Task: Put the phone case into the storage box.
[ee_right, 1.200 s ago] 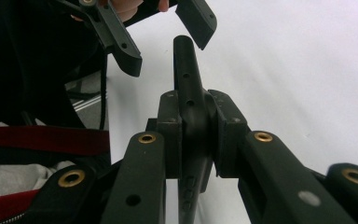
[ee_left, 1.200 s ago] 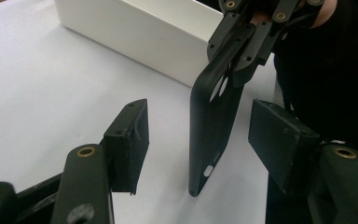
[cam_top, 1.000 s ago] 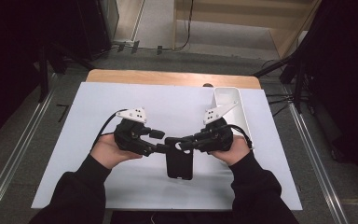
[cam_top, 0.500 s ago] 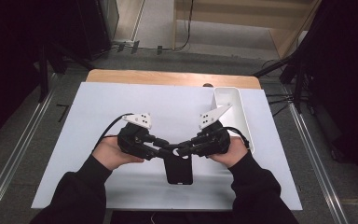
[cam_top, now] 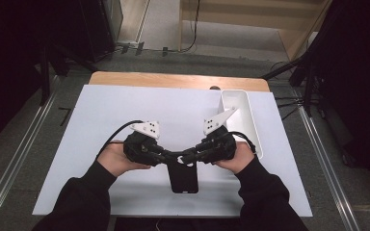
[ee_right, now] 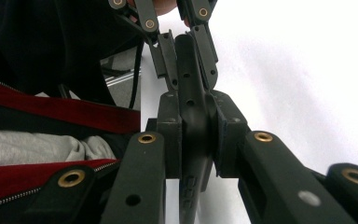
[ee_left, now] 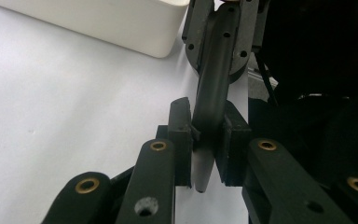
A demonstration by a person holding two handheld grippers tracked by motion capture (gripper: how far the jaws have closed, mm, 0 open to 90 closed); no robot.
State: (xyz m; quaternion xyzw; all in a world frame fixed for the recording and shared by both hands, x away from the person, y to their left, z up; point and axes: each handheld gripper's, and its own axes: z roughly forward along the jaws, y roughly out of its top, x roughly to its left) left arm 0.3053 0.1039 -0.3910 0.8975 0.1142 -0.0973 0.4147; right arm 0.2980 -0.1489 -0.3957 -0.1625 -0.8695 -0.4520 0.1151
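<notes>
Left gripper view alone shows white tray (ee_left: 121, 23) behind phone case (ee_left: 212, 93).

phone case (cam_top: 183, 176): matt black, rubbery-looking plastic, smooth | left hand-held gripper (cam_top: 172, 157): matt black plastic, brass-coloured metal rivets | right hand-held gripper (cam_top: 189, 158): same finish | tray (cam_top: 248, 126): smooth white plastic | worktop (cam_top: 106, 114): matt white sheet; bare wood far edge
</notes>
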